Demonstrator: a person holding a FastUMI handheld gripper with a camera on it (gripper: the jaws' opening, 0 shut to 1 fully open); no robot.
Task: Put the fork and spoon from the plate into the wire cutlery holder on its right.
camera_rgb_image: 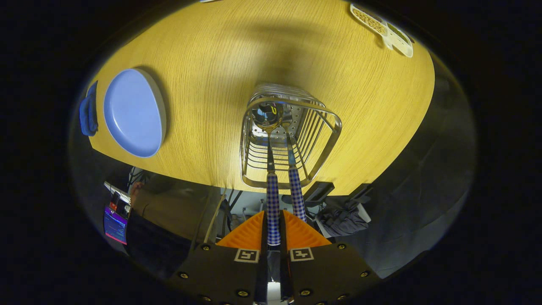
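The gripper (273, 231) is clamped on the checked handle of the spoon (272, 203), whose bowl hangs inside the wire cutlery holder (328, 140). The fork (296, 192) stands just right of it, head down in the holder. The plate (133, 112) on the left lies bare. The spoon looks light, stiff and slick at the bowl, so the handle is the sound place to grip. The holder sits near the table (360, 106) edge, with open wood around it.

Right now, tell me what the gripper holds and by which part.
The gripper is shut on the spoon, pinching the end of its checked handle; the bowl hangs inside the wire cutlery holder, beside the fork.
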